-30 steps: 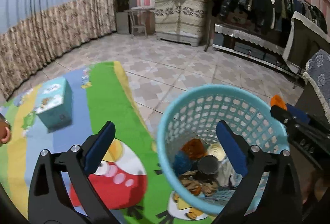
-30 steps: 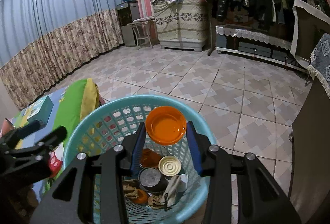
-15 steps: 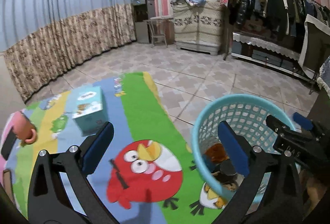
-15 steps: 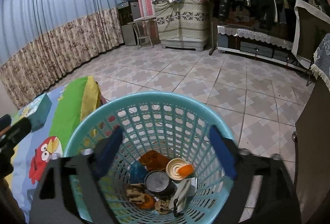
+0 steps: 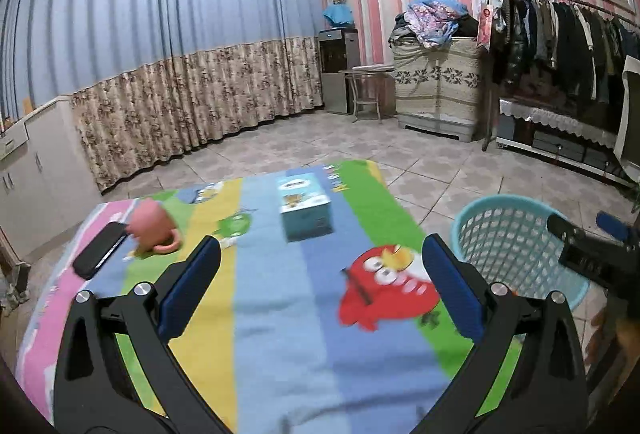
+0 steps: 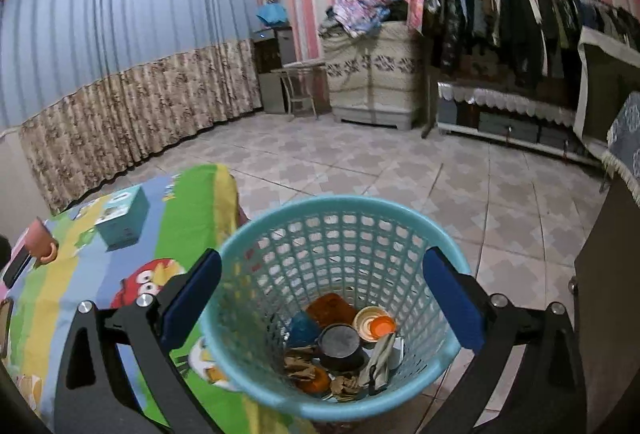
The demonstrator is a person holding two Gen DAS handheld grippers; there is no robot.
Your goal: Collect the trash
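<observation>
A light blue plastic mesh basket (image 6: 340, 206) stands on the floor beside the table, seen also in the left wrist view (image 5: 508, 202). Inside lie an orange lid (image 6: 382, 324) on a round tin, a dark can (image 6: 340, 344), crumpled paper and other scraps. My right gripper (image 6: 320, 302) is open and empty above the basket's mouth. My left gripper (image 5: 320, 286) is open and empty above the cartoon tablecloth (image 5: 280, 314). The right gripper shows at the right edge of the left wrist view (image 5: 588, 250).
On the table are a teal tissue box (image 5: 306, 206), a pink mug (image 5: 154, 230) lying on its side and a black phone (image 5: 100, 250). Tiled floor lies beyond. A clothes rack (image 5: 560, 42) and a cabinet (image 5: 436, 86) stand along the far wall.
My right gripper opened and dropped the orange lid into the basket. My left gripper swung left from over the basket to over the table.
</observation>
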